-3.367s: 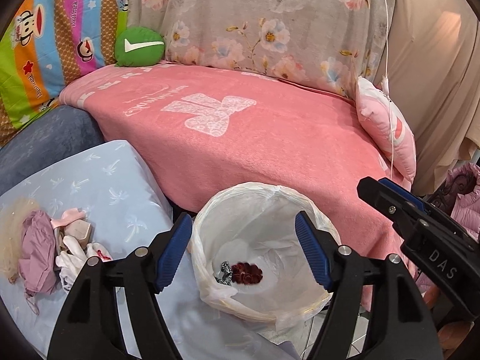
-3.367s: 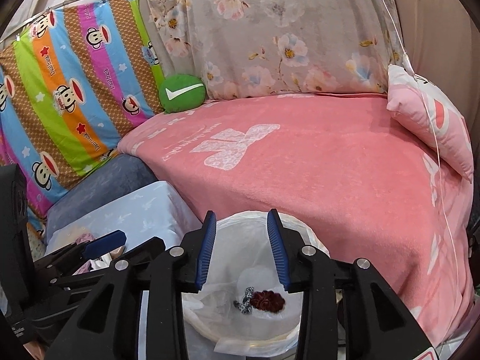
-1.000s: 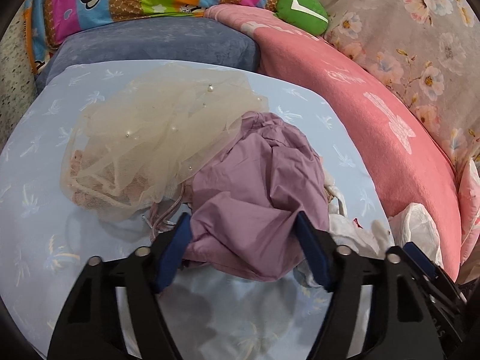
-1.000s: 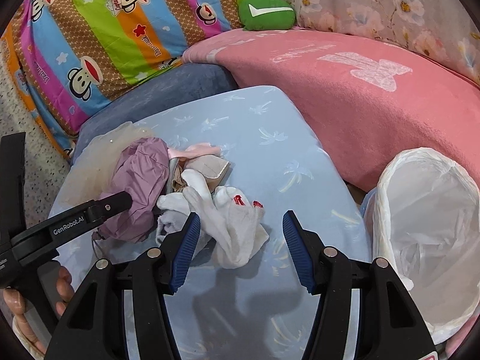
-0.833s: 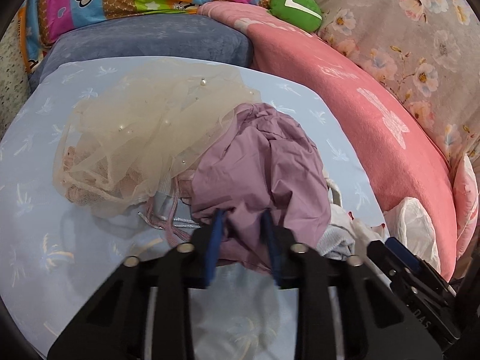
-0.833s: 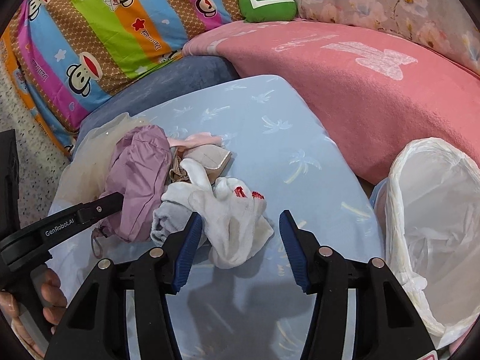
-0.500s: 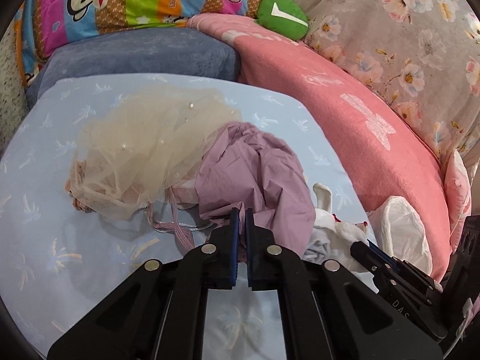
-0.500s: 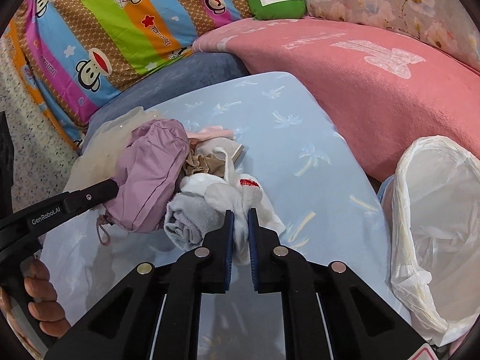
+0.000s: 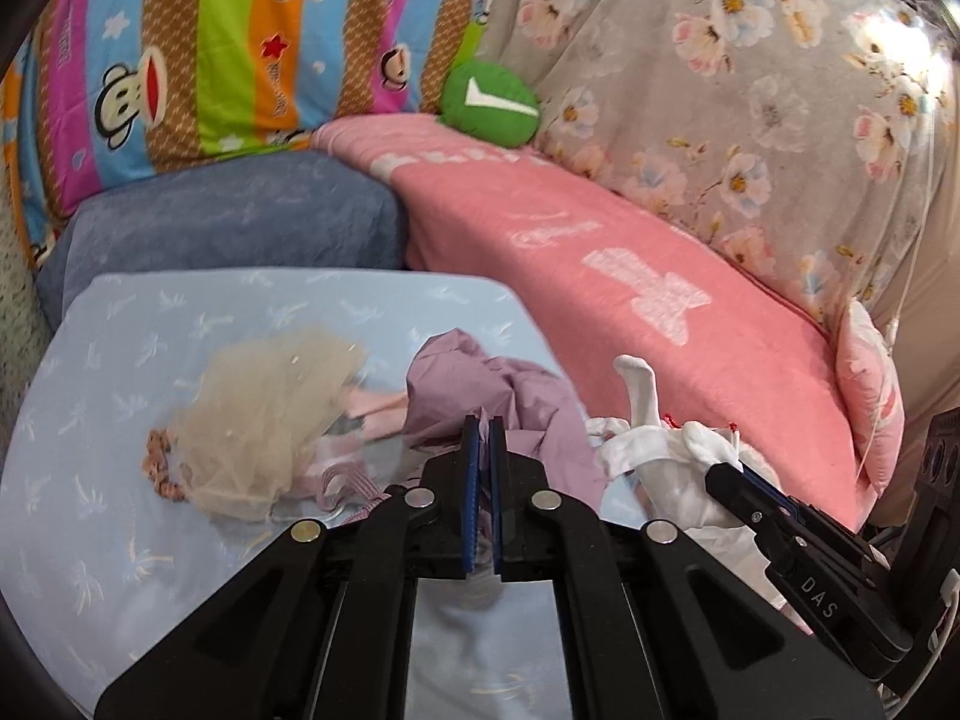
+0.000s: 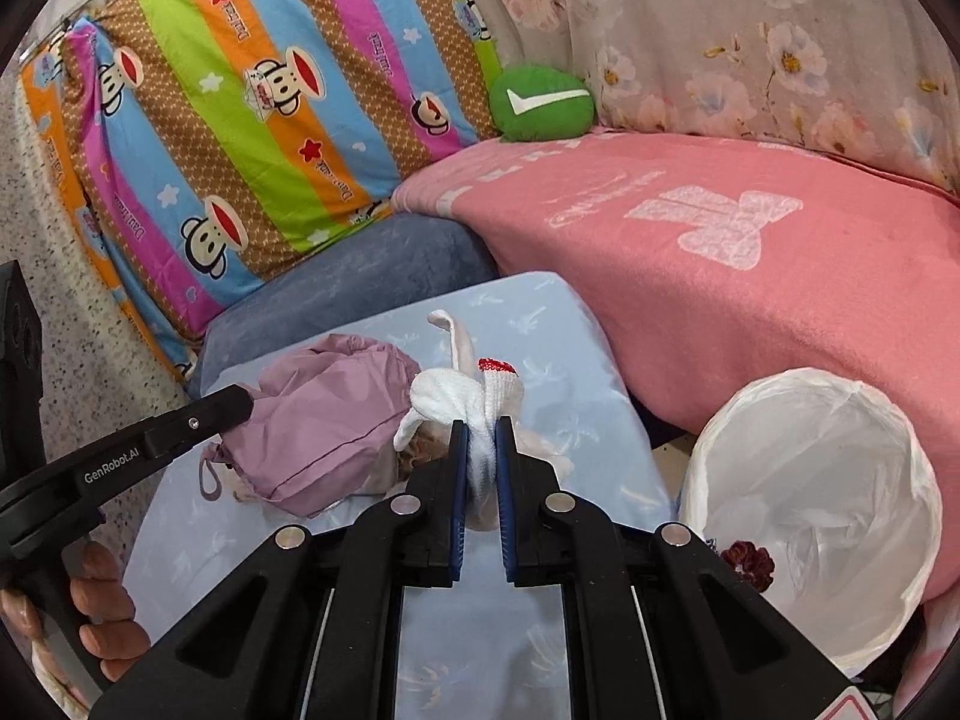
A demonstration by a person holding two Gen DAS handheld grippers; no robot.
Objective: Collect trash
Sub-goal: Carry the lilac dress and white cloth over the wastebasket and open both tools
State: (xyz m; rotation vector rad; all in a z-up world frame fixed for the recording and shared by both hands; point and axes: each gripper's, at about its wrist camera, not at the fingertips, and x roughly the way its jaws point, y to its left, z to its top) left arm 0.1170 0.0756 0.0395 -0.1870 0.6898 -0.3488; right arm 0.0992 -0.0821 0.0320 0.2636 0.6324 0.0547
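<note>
- Lilac fabric, a crumpled purple garment (image 9: 528, 402), is clenched in the left gripper (image 9: 479, 420) at the centre of the left wrist view; its blue pads are pinched tight on a fold.
- The right gripper (image 10: 478, 450), mid-frame in the right wrist view, grasps a bundle of white socks (image 10: 462, 399), one with a red toe, squeezed between its pads.
- Both bundles look raised off the pale blue cushion (image 9: 180, 324), so I judge the pick-up done and the carry under way.
- At the lower right of the right wrist view stands the bin with a white liner (image 10: 816, 480). A dark red scrunchie (image 10: 747, 561) already lies inside, so some collecting seems finished.
- Left to do: bring both loads over the bin and drop them in.
- A cream tulle piece (image 9: 264, 420) and a pink item (image 9: 375, 408) remain on the cushion at centre left of the left wrist view, probably for another trip.
</note>
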